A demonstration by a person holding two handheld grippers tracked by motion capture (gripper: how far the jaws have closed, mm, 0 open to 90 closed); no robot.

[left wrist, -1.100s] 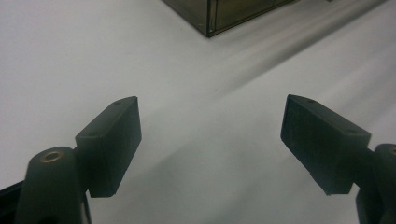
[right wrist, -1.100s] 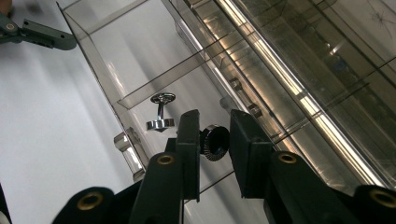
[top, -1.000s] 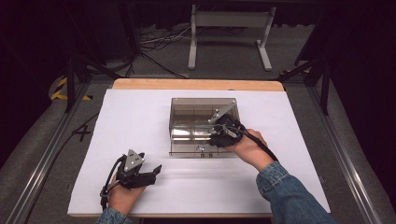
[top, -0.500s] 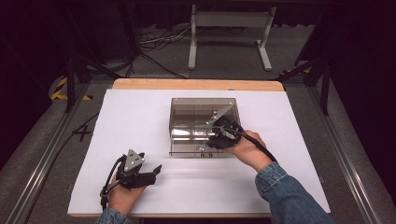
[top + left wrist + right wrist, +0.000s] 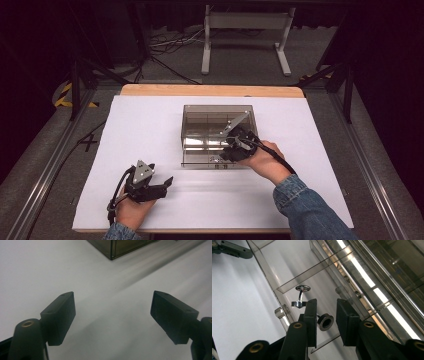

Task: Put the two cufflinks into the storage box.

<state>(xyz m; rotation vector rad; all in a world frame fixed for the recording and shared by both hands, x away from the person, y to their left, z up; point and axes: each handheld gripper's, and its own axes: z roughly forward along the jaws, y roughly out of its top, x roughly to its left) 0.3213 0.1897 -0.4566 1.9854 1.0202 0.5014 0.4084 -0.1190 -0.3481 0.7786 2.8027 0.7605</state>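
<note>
Counting two cufflinks point(image 5: 300, 296), one box point(image 5: 192, 134)

- Table point(image 5: 150, 125): white top, wooden strip along the far edge.
- Floor point(image 5: 240, 65): grey carpet; cables point(image 5: 165, 42) lie behind the table.
- Grey metal stand point(image 5: 245, 37) beyond.
- Surroundings dark.

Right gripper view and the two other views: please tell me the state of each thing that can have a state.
Clear box: open on top, standing on the table.
Silver cufflink: lying in a compartment, beside the left jaw, not gripped.
Black ring piece: between the jaws, apparently not pressed.
Right gripper: narrowly open, over the box.
Left gripper: wide open, empty, over the bare table.
</note>
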